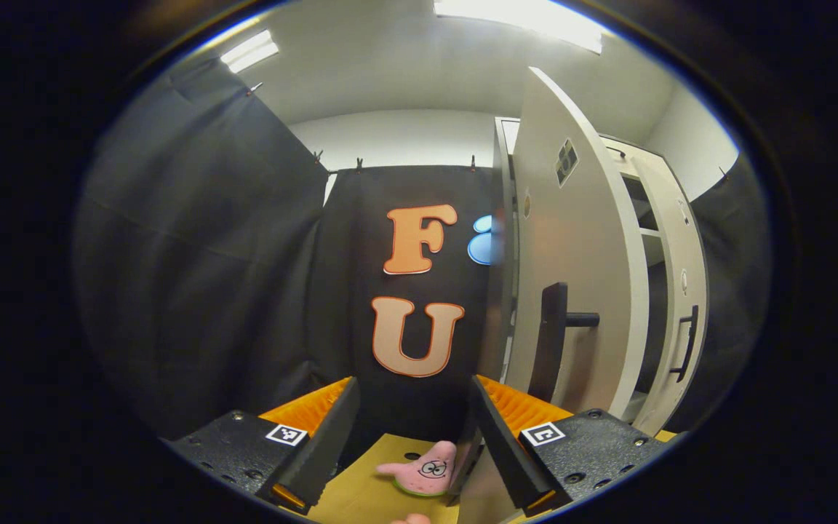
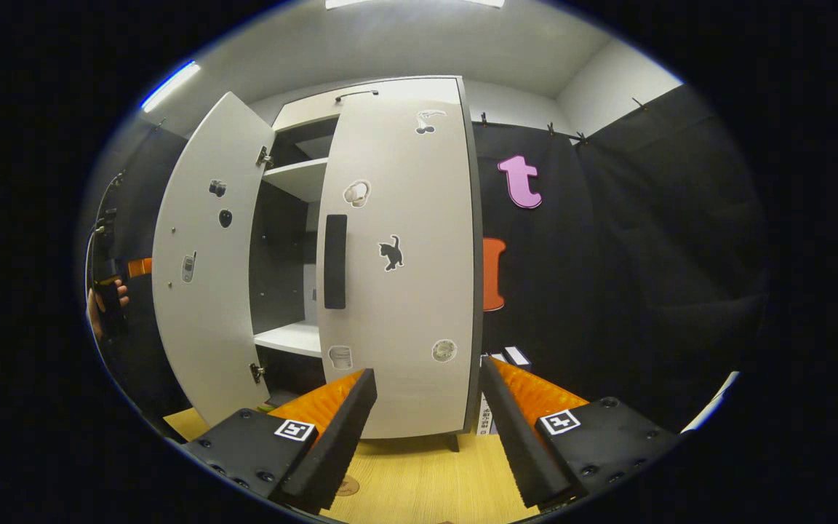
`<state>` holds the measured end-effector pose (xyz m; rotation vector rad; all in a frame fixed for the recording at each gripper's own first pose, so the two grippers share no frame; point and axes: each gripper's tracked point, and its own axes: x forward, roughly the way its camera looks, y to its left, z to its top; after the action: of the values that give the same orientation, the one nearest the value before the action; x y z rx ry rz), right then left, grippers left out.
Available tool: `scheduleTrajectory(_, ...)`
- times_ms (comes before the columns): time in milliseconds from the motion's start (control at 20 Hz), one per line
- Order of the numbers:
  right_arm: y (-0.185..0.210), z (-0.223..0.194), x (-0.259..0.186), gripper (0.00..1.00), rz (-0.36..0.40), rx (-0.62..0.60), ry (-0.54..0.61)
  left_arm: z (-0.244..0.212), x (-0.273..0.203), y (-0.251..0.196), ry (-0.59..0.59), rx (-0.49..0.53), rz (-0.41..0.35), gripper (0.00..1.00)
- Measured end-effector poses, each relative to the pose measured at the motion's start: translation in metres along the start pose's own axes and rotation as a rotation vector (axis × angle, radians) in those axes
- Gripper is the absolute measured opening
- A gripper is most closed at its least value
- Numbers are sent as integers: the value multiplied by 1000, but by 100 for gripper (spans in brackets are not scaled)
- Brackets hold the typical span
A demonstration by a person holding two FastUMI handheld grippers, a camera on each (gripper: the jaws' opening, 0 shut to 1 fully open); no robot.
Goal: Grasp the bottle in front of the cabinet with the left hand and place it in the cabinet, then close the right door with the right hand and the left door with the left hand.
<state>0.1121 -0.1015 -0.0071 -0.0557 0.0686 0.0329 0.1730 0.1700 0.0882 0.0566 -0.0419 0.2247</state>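
Note:
The white cabinet [image 2: 390,91] stands on the wooden table. Its right door [image 2: 404,291], with a black handle [image 2: 335,260], lies flat against the front, shut or nearly so. The left door [image 2: 204,291] swings wide open, showing shelves [image 2: 292,338]. In the gap a pale upright shape [image 2: 310,291] shows; I cannot tell if it is the bottle. My right gripper [image 2: 428,375] hangs open before the right door. My left gripper [image 1: 413,393] is open and empty, just left of the open left door [image 1: 579,276], near its black handle [image 1: 551,342]. Beyond that door the left gripper [image 2: 108,287] shows in a hand.
A pink star figure [image 1: 426,469] lies on the table [image 1: 361,495] between the left gripper's fingers. Small white cards [image 2: 515,356] sit by the cabinet's right foot. Black cloth walls close in on both sides. Bare table [image 2: 419,466] lies in front of the cabinet.

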Motion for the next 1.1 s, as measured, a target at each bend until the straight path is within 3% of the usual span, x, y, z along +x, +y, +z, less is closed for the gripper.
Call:
scheduleTrajectory(50,-2,0,0,96,0,0,-2,-1,-1,-9,6,-10,-18,92)
scheduleTrajectory(150,-6,-1,-1,96,-3,-2,-1,-1,-3,-25,12,-18,-44,92)
scheduleTrajectory(200,-8,-1,-2,96,-5,-2,-1,-2,-4,-31,14,-15,-53,87)
scheduleTrajectory(250,-11,-1,-3,96,-9,-1,-1,-2,-5,-38,14,-7,-69,92)
scheduleTrajectory(300,-14,0,-5,96,-15,0,-2,-1,-6,-47,11,-1,-87,88)
scheduleTrajectory(450,-23,2,-8,96,-34,1,-7,-2,-7,-75,13,-24,-151,96)
scheduleTrajectory(500,-24,2,-9,96,-38,1,-10,-4,-7,-86,14,-35,-175,88)
scheduleTrajectory(650,-29,4,-13,96,-51,-1,-13,-8,-4,-110,14,-60,-218,92)
scheduleTrajectory(800,-35,6,-18,96,-70,-7,-20,-15,-2,-137,30,-88,-280,88)
scheduleTrajectory(950,-38,7,-22,96,-91,-7,-25,-26,-1,-170,61,-133,-363,91)
scheduleTrajectory(1100,-39,8,-28,96,-101,-6,-31,-37,-2,-183,84,-125,-373,94)
